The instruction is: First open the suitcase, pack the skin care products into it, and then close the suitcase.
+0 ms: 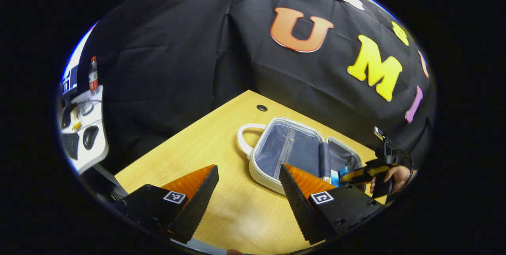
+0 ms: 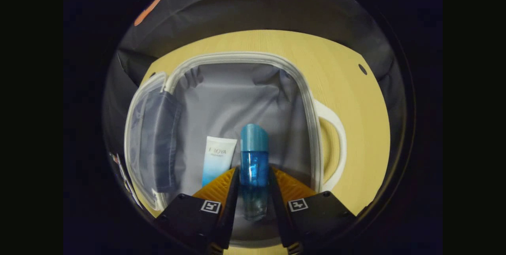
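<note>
surface: a pale yellow wooden table (image 1: 221,148) in a booth hung with black cloth (image 1: 170,49).
suitcase: a small white-rimmed case with grey fabric lining (image 2: 237,97) lies open flat on the table, its white loop handle (image 2: 334,128) on the side away from the lid.
bottle: a translucent blue bottle with a blue cap (image 2: 254,160) hangs over the suitcase lining, likely on its way down to be packed.
right gripper (image 2: 254,180): both fingers press on the bottle's sides, holding it cap-forward.
tube: a white and blue squeeze tube (image 2: 217,158) lies on the lining just beside the bottle, apparently already packed.
left gripper (image 1: 249,184): jaws spread wide, holding nothing, above the table beside the suitcase, probably waiting to close the lid.
hard to tell: whether the bottle touches the lining; the suitcase's near rim is hidden behind the right gripper.
</note>
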`<state>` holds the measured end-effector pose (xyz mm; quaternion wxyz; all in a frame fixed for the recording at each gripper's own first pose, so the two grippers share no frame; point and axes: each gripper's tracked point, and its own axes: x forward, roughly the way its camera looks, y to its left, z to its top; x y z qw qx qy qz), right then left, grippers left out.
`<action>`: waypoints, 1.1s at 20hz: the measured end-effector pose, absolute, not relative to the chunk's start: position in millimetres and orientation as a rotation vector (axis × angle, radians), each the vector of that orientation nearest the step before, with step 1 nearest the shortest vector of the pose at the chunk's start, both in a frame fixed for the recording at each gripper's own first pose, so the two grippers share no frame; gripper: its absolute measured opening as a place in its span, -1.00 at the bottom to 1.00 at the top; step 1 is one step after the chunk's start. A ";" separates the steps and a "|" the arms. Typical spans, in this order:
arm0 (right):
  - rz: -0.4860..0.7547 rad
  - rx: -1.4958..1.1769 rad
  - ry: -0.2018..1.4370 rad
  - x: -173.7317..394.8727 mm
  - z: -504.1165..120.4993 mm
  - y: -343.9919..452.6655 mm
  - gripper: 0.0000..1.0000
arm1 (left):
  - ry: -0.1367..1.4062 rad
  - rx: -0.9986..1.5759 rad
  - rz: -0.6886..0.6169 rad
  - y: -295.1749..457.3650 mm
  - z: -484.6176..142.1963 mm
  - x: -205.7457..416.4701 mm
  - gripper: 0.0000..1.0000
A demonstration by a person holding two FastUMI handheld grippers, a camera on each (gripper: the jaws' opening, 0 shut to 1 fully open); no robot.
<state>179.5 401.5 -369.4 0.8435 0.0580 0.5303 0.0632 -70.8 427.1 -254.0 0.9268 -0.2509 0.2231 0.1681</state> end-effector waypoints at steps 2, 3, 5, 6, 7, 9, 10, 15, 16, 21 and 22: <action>0.195 0.056 1.067 169.8 -346.9 396.0 0.13 | 0.465 -0.584 0.351 446.9 -271.7 -54.4 0.96; 0.223 0.018 1.023 167.1 -334.8 391.6 0.40 | 0.461 -0.632 0.339 454.2 -278.0 -43.8 0.97; 0.289 -0.021 0.937 158.6 -303.3 386.1 0.67 | 0.463 -0.754 0.297 462.6 -293.5 -17.7 0.97; 0.319 -0.034 0.894 152.9 -286.1 381.6 0.67 | 0.472 -0.807 0.288 468.5 -304.4 -10.3 0.96; 0.343 -0.049 0.850 147.1 -269.4 375.4 0.67 | 0.485 -0.848 0.288 476.3 -316.8 -3.6 0.96; 0.368 -0.089 0.759 134.4 -237.1 355.7 0.67 | 0.490 -0.940 0.273 489.1 -333.8 12.3 0.97; 0.366 -0.106 0.723 128.4 -224.5 344.6 0.63 | 0.486 -1.007 0.253 490.8 -338.2 18.5 0.96; 0.305 -0.134 0.671 97.3 -198.5 288.8 0.67 | 0.357 -1.327 0.129 491.1 -340.1 59.5 0.93; 0.293 -0.122 0.676 93.3 -198.4 280.0 0.68 | 0.337 -1.383 0.105 491.4 -338.8 64.7 0.70; 0.218 -0.062 0.660 90.2 -188.9 244.9 0.68 | 0.334 -1.459 0.053 484.1 -340.6 83.4 0.31; 0.211 -0.056 0.649 90.3 -185.1 242.3 0.68 | 0.351 -1.468 0.024 476.9 -338.4 84.1 0.18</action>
